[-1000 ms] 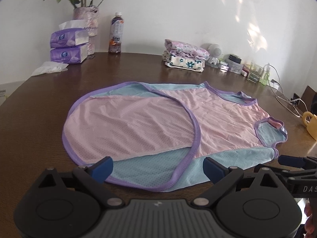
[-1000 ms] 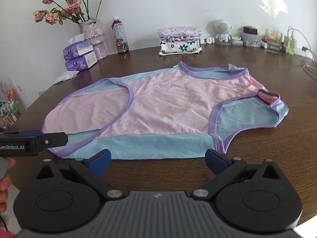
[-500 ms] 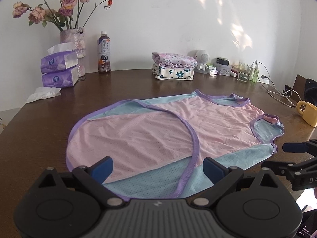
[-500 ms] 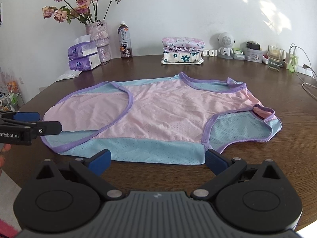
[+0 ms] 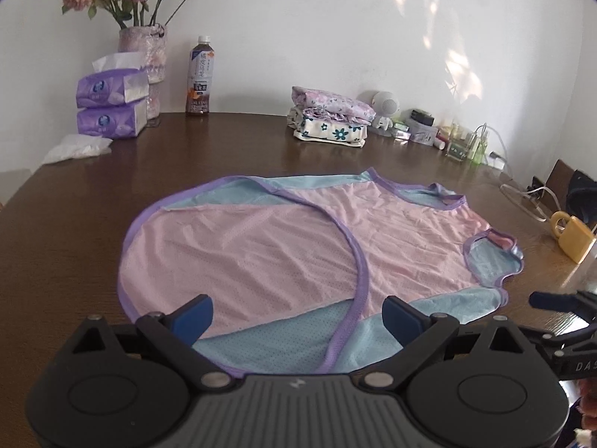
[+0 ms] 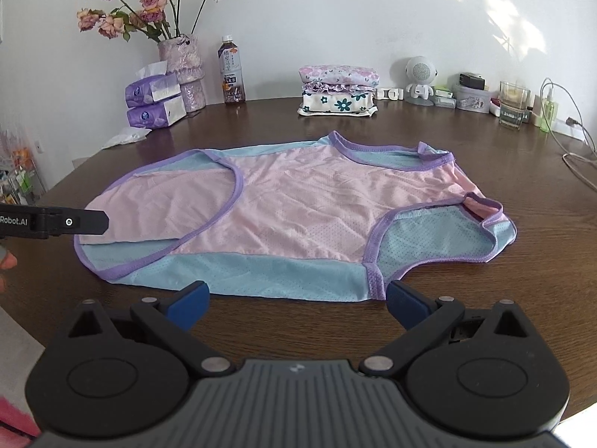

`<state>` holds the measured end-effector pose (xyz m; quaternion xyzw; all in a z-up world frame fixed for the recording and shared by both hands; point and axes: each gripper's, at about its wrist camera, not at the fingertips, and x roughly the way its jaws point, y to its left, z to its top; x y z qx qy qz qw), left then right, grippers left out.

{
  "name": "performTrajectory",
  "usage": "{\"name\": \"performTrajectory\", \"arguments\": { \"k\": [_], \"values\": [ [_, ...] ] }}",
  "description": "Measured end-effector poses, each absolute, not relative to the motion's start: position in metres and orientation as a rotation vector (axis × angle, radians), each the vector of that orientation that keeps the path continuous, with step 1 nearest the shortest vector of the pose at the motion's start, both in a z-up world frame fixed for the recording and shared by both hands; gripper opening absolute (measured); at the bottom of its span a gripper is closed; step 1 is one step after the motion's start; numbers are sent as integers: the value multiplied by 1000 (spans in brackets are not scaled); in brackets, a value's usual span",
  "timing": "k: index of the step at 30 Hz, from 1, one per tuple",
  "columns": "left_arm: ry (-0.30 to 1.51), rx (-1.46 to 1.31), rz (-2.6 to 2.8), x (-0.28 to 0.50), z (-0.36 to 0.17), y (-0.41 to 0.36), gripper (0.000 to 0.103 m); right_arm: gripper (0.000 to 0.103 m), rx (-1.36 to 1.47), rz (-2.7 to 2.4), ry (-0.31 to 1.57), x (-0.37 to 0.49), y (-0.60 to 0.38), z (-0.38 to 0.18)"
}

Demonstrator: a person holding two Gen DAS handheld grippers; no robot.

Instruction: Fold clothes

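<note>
Nearest the cameras, the left gripper (image 5: 296, 315) and the right gripper (image 6: 296, 300) are both hanging with jaws spread wide and nothing between them, each just short of the near hem of the vest (image 6: 298, 220). They are sitting side by side along that long edge, which suits taking the cloth at two places at once so it lifts evenly rather than bunching.

Beyond them the vest is lying flat on the brown worktop (image 6: 522, 171), pink panel up, blue mesh showing at the sides, purple binding round the openings. Its rounded hem is pointing to the left and its neck and armholes to the right. It is spread out in a single layer, not folded; the light mesh is likely to slide and wrinkle, so a flat start helps.

Farther back, a stack of folded clothes (image 6: 337, 89) is sitting near the wall, probably kept clear of the working space. A bottle (image 6: 232, 71), tissue packs (image 6: 155, 100) and a vase of flowers (image 6: 183, 71) are standing at the far left, well apart from the vest.
</note>
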<state>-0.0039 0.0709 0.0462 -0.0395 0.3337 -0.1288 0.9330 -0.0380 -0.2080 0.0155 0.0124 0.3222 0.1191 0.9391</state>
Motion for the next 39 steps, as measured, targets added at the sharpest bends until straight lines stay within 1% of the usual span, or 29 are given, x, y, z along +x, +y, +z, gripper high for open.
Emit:
{"name": "performTrajectory", "arguments": {
  "k": [7, 15, 20, 25, 34, 39],
  "values": [
    [655, -28, -288, -8, 48, 62, 97, 103, 29, 269, 674, -39, -205, 12],
    [645, -33, -323, -13, 43, 53, 97, 103, 25, 286, 691, -38, -206, 8],
    [636, 41, -360, -16, 43, 48, 97, 103, -6, 300, 712, -38, -207, 6],
    [674, 127, -393, -13, 38, 42, 97, 103, -88, 343, 710, -38, -205, 4],
    [655, 276, -396, -13, 40, 40, 97, 103, -191, 393, 662, -39, -210, 8],
    [655, 370, -402, -13, 43, 38, 97, 103, -342, 409, 616, -33, -213, 13]
  ]
}}
